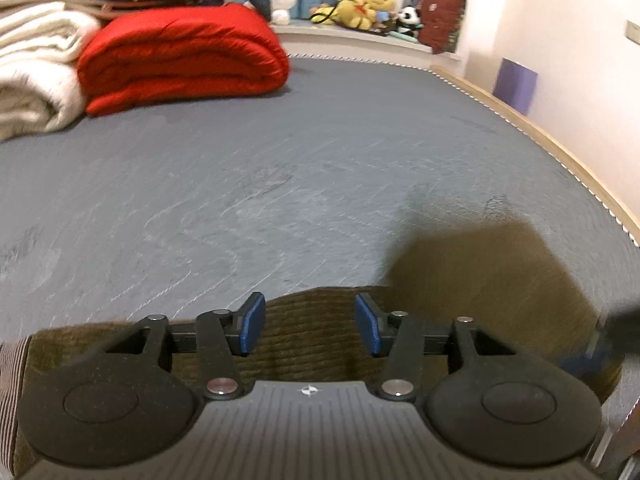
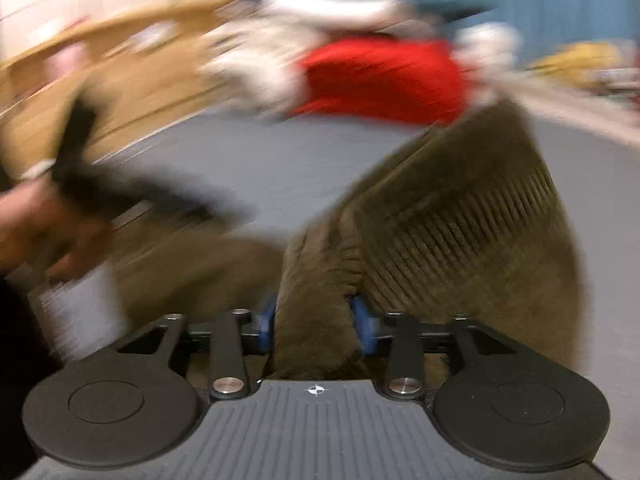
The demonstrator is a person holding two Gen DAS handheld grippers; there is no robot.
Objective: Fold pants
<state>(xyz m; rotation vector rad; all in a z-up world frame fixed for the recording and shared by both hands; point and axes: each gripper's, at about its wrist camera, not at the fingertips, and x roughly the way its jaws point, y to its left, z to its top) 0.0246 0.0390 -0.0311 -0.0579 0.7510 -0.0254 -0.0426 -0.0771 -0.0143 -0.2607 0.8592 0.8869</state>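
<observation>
Olive-brown corduroy pants [image 1: 500, 280] lie at the near edge of the grey bed [image 1: 280, 160]. In the left wrist view my left gripper [image 1: 311, 326] is open. Its blue pads stand apart over the ribbed cloth and do not press it. In the blurred right wrist view my right gripper [image 2: 316, 326] is shut on a thick bunch of the pants [image 2: 460, 220]. The cloth rises from the jaws and fans out to the right above the bed. A person's hand [image 2: 32, 220] with the left gripper shows blurred at the left of that view.
A folded red quilt [image 1: 180, 56] and cream blankets [image 1: 36, 72] are piled at the far left of the bed. Plush toys [image 1: 360, 8] sit on a ledge behind. The wooden bed edge [image 1: 540, 132] and a wall run along the right, with a purple box [image 1: 516, 84] beside them.
</observation>
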